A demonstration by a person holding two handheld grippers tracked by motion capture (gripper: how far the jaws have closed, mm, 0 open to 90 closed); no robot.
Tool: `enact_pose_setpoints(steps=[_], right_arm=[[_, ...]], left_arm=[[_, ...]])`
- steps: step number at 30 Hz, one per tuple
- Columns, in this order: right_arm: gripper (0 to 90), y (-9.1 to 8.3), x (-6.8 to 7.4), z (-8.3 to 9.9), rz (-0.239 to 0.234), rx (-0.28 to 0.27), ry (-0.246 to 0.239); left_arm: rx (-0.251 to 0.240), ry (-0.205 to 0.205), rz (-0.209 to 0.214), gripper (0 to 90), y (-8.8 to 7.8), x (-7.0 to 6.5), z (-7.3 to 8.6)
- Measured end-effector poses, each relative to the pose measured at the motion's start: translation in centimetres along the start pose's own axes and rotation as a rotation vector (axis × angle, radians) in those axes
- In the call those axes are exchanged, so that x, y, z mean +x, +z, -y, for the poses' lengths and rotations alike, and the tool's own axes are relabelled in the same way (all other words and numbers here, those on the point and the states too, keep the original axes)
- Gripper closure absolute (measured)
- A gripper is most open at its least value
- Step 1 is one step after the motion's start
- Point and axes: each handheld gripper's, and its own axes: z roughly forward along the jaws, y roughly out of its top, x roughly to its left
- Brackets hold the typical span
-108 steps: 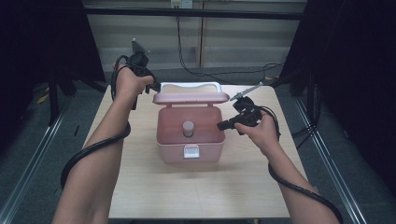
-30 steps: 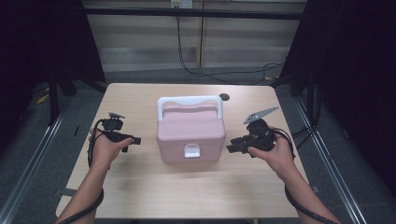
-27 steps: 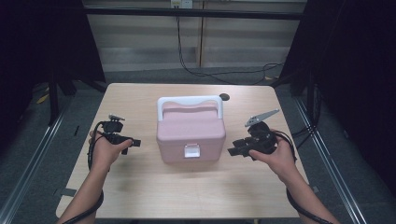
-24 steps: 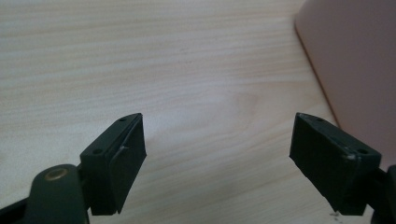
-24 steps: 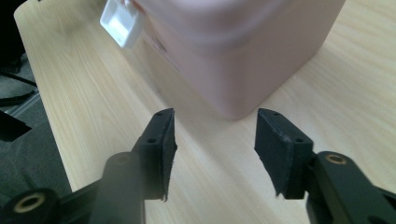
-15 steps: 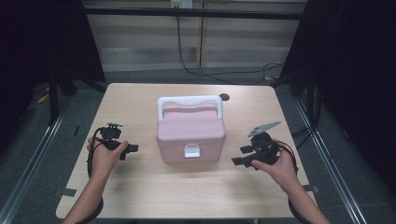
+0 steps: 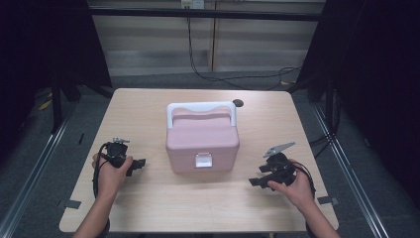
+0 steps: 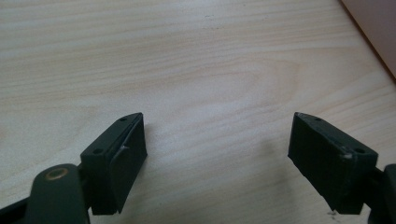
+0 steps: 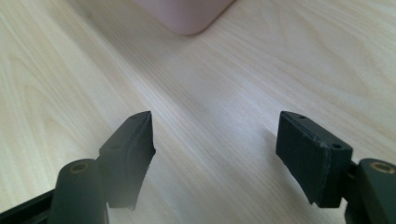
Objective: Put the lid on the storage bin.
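One pink box (image 7: 202, 141) — two grippers (image 7: 138, 163) (image 7: 258, 179) agape

- Right gripper (image 9: 215, 140) with jaws spread wide, nothing between them.
- Bare wooden table (image 9: 289, 60) beneath.
- Pink box (image 9: 187, 14) corner ahead, well apart.

Black grippers (image 7: 141, 163) w/ black cables, screw holes in jaws, bare forearms.

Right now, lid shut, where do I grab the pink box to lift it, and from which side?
Probably the white handle: it lies over the back of the pink box, and its top bar looks narrow enough for open jaws. Come from above and behind with either open gripper, left or right. The body looks too wide to span.
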Motion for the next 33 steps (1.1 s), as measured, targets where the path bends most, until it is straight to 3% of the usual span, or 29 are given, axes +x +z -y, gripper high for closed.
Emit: enact_pose_setpoints(steps=[3,10,14,19,21,26,29,33], right_arm=[[27.6,0.3,-0.1,0.4,0.003,0.004,-0.003],[25.7,0.8,-0.1,1.3,0.015,-0.009,-0.029],[25.3,0.9,0.0,1.8,0.029,-0.047,-0.057],[24.6,1.1,0.5,2.6,0.066,-0.085,-0.124],[24.5,1.2,0.5,2.8,0.070,-0.105,-0.142],[23.1,1.5,0.3,3.4,0.090,-0.169,-0.161],[21.6,1.8,0.1,3.9,0.077,-0.218,-0.171],[21.6,1.8,0.1,3.8,0.080,-0.218,-0.172]], left_arm=[[-0.014,0.027,-0.004,15.8,0.1,-0.2,0.3],[-0.105,0.069,0.001,15.4,0.2,0.2,1.4],[-0.140,0.089,-0.007,14.9,0.3,0.0,1.9],[-0.184,0.104,-0.002,14.9,0.4,0.1,2.6],[-0.184,0.130,-0.013,14.9,0.4,0.0,2.6],[-0.187,0.125,-0.011,14.7,0.4,-0.1,2.7],[-0.188,0.124,-0.011,14.7,0.4,-0.1,2.7],[-0.187,0.127,-0.013,14.7,0.4,-0.1,2.7]])
